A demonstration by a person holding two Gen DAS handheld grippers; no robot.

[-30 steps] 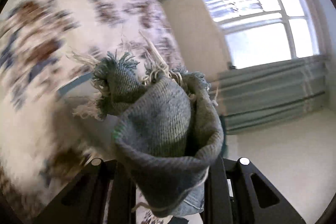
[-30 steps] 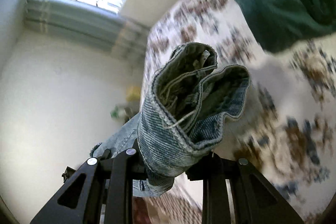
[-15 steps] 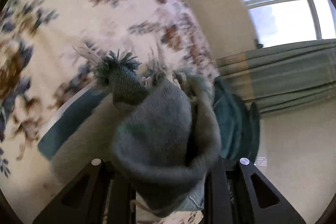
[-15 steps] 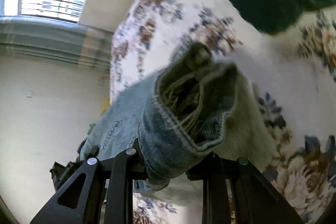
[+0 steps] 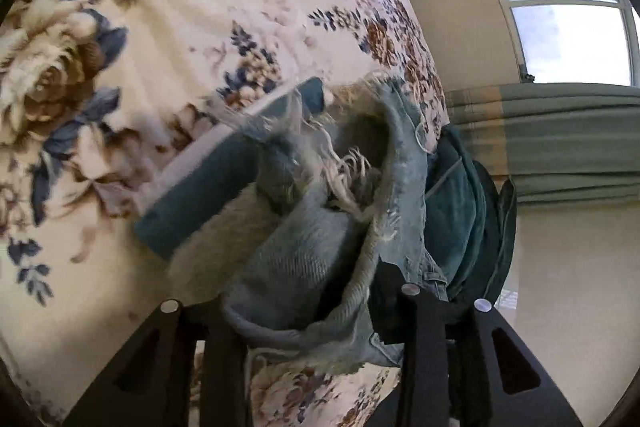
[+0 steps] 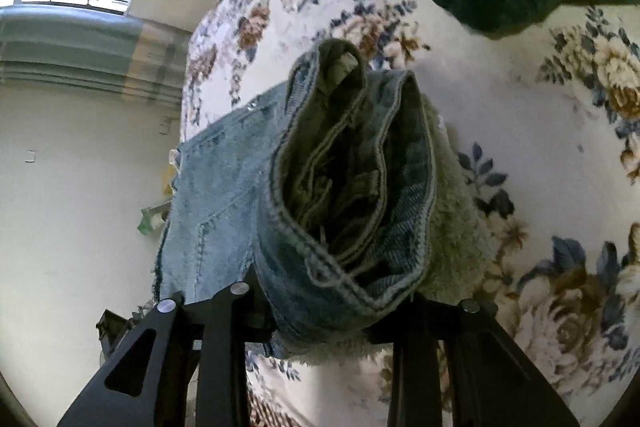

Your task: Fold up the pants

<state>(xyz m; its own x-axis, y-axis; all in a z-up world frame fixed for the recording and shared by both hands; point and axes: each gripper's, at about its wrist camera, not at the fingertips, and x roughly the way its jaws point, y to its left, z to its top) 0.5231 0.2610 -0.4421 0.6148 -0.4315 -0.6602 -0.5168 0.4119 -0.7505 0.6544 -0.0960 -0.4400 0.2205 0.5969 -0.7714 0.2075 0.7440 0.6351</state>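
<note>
Left hand-held gripper (image 5: 320,311): clamped on the frayed hem end of the pants (image 5: 304,259); the bunched denim fills the gap between its fingers.
Right hand-held gripper (image 6: 320,307): clamped on the stitched waistband end of the pants (image 6: 340,187), rolled into a thick wad with a flat panel of denim trailing off toward 9 o'clock.
What changed, left view: a second ago the window (image 5: 568,39) and wall filled much of the view; now the floral bed cover (image 5: 160,47) fills it from 8 to 1 o'clock, so the gripper has tipped down toward the bed.
What changed, right view: the same swing, with the floral cover now spread from 12 to 5 o'clock and sharper than before.
Where the pants are: held up between both grippers, close over the bed; a shadow lies under each bunch. Whether the cloth touches the cover I cannot tell.
Nearby: a dark green cloth (image 5: 460,211) sits at 3 o'clock beside the hem, and a teal strip (image 5: 208,187) lies at 9 o'clock on the cover.
Meaning for the task: probably the lay-down before a fold; no fold shows yet.
</note>
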